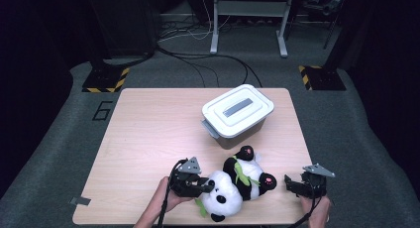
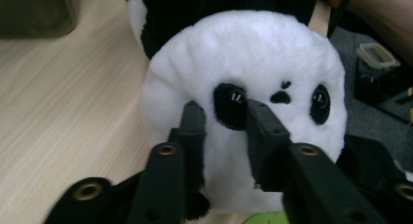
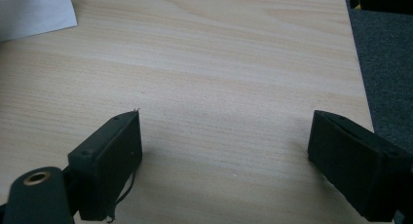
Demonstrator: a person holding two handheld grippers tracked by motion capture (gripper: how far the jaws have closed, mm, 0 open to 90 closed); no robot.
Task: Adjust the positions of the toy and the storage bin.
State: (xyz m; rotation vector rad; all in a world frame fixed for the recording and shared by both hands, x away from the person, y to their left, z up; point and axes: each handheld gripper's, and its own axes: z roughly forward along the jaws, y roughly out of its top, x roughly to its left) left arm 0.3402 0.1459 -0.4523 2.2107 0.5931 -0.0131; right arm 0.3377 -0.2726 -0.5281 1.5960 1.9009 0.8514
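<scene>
A black and white panda plush (image 1: 237, 181) with green leaves lies on its back near the front edge of the wooden table (image 1: 148, 134). My left gripper (image 1: 208, 185) is at the panda's head from the left. In the left gripper view its jaws are pressed close together into the white face (image 2: 243, 53), pinching the fur at one eye patch, so the left gripper (image 2: 226, 114) is shut on the head. My right gripper (image 1: 290, 183) rests to the right of the panda, apart from it. It stands wide open over bare wood (image 3: 219, 63), right gripper (image 3: 224, 131) holding nothing.
A white lidded storage box (image 1: 237, 114) sits behind the panda, towards the table's back right; its corner (image 3: 34, 9) shows in the right gripper view. The table's right edge is close to the right gripper. Grey carpet, cables and stands surround the table.
</scene>
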